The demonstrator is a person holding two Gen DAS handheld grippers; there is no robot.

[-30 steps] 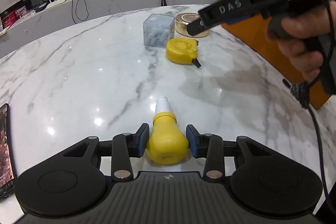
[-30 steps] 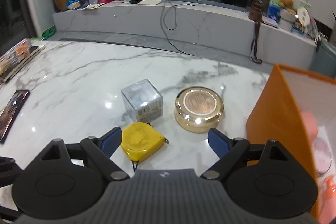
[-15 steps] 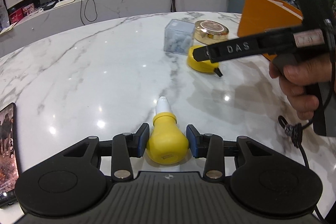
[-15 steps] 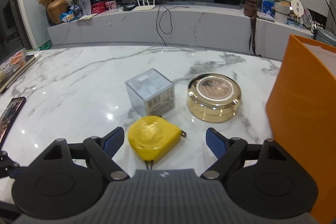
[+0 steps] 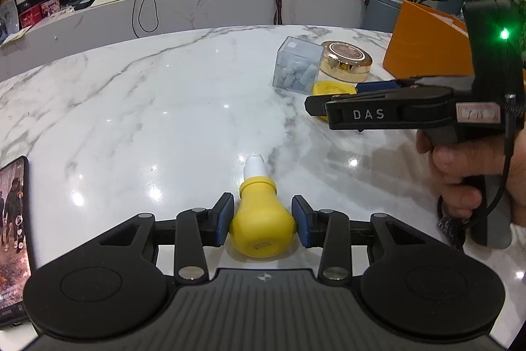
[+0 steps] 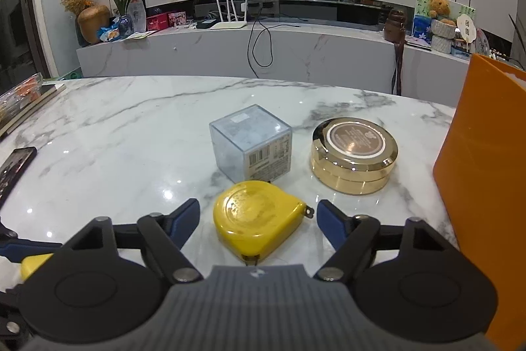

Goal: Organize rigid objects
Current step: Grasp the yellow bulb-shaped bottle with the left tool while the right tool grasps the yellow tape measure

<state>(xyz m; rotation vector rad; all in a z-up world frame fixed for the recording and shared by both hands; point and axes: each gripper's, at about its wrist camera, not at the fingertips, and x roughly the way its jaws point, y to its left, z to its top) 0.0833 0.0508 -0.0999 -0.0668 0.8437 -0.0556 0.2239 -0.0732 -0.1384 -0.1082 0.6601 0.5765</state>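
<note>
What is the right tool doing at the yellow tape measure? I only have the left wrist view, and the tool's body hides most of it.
Observer: The right tool is open. The tape measure lies flat between its fingers, and both pads look clear of it.
Operator: Which way does the tape's tab point?
Observer: The metal tab points toward the tool's right finger.
Operator: Anything close beyond it?
Observer: The clear cube box sits just behind the tape measure, with its barcode label facing the tool.
</note>
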